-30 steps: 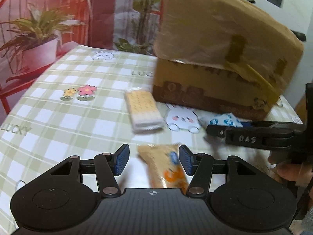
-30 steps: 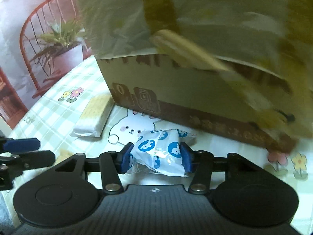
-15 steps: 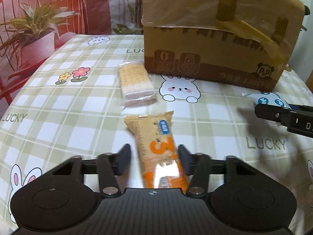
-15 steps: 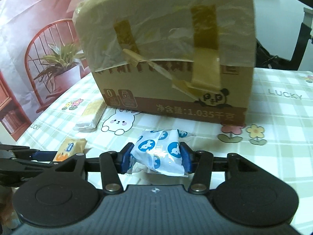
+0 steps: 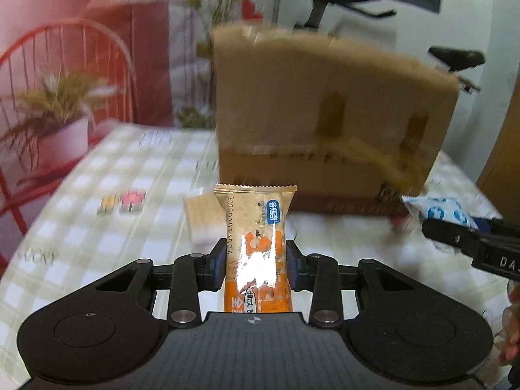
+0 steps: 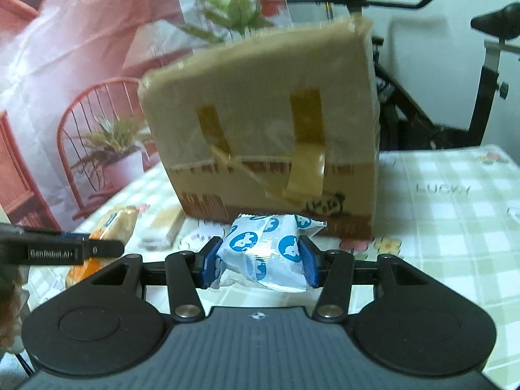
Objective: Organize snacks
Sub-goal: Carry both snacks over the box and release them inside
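My left claw (image 5: 255, 266) pinching orange snack bar (image 5: 256, 243), lifted off checked surface (image 5: 74, 221). Right claw (image 6: 257, 261) clamped on blue-white packet (image 6: 265, 252). Both before cardboard box (image 6: 269, 136); cracker pack (image 5: 201, 217) lying near box.

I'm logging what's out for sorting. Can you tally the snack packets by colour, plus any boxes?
Orange packet, held in the left gripper: 1
White packet with blue circles, held in the right gripper: 1
Pale cracker packet, lying on the table: 1
Cardboard box: 1
Total: 4
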